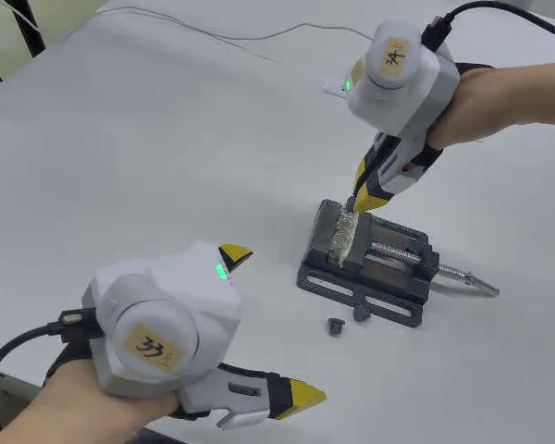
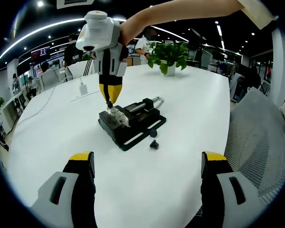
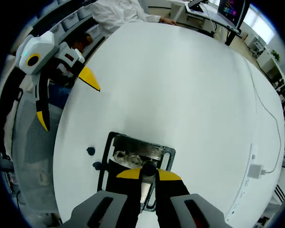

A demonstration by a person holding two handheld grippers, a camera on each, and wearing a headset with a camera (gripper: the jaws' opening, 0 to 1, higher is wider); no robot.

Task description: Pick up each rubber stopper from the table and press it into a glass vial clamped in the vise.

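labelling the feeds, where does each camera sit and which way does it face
Head view: on the person's head, facing forward and down at the vise; left gripper, right gripper, left hand and right hand show.
Left gripper view: on the left gripper, low, facing across the table at the vise; its own open jaws show.
Right gripper view: on the right gripper, facing down onto the vise; its own jaws show, shut on a stopper.
Shared: both gripper views hold the vise and the other gripper.

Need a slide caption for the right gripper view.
Right gripper holds a rubber stopper over glass vials clamped in the vise; a spare stopper lies on the white table, left gripper open beyond.
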